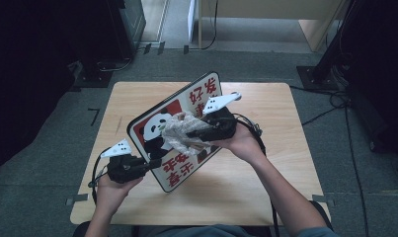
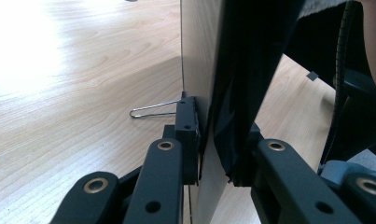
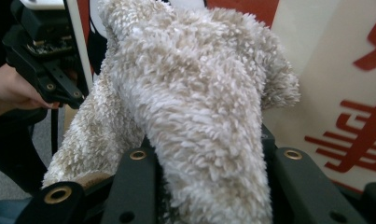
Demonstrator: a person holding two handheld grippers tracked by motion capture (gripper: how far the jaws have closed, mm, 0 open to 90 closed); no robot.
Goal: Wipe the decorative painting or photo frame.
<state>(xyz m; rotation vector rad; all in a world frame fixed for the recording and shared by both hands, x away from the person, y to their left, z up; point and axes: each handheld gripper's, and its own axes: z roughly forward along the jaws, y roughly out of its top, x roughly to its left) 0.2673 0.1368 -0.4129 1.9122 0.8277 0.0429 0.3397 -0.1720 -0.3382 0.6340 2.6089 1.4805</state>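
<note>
One sign (image 1: 186, 131) with a panda and red Chinese characters, among them 好 and 发, is held tilted above the middle of the table (image 1: 265, 192). The left hand-held gripper (image 1: 154, 164) is clamped on the sign's lower edge. The right hand-held gripper (image 1: 191, 134) grips one fluffy cloth (image 1: 179, 131) pressed against the sign's face.

Panda sign (image 1: 177, 133) partly hidden behind fluffy cloth (image 1: 179, 132), sign edges cut off in claw views
</note>
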